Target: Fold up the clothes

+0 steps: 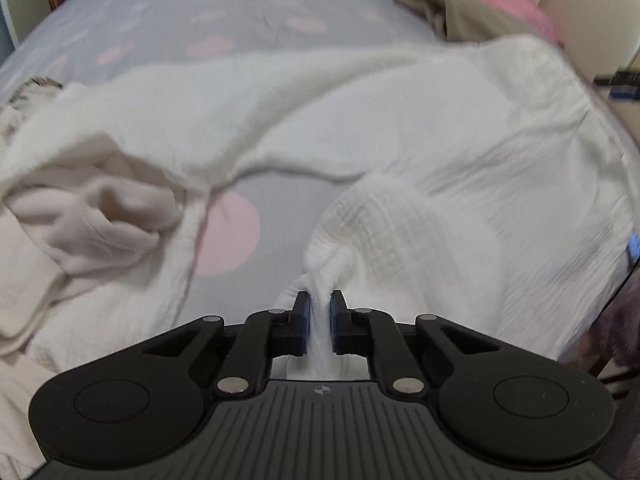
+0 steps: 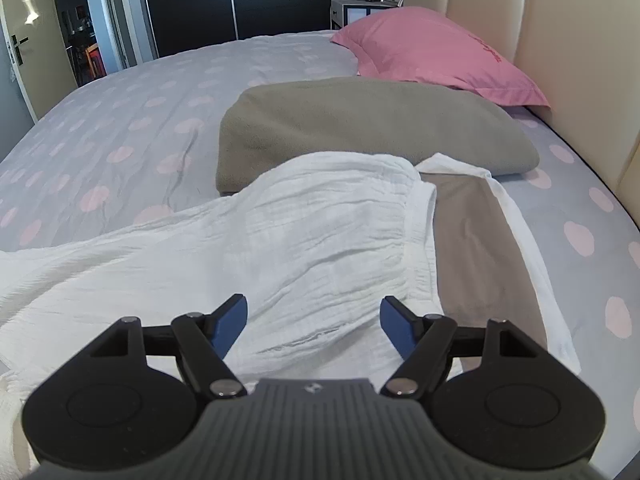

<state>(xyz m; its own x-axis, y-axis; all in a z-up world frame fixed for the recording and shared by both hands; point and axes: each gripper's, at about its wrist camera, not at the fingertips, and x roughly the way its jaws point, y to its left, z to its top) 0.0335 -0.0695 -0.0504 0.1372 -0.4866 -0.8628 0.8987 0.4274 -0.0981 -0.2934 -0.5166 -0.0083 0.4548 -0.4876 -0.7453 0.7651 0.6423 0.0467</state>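
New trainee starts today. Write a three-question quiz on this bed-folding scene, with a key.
1. True or false: the left gripper has its jaws shut on the white garment.
2. The right gripper is: A) open above the white garment, B) shut on the pink pillow, C) out of view.
3. Fill in: the folded ____ blanket lies in front of the pink pillow.

Key: 1 true; 2 A; 3 grey.

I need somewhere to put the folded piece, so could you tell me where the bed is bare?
Free: the dotted sheet left of the folded grey blanket, towards the door. Crowded: the near side, under the white garment, and the headboard end by the pink pillow.
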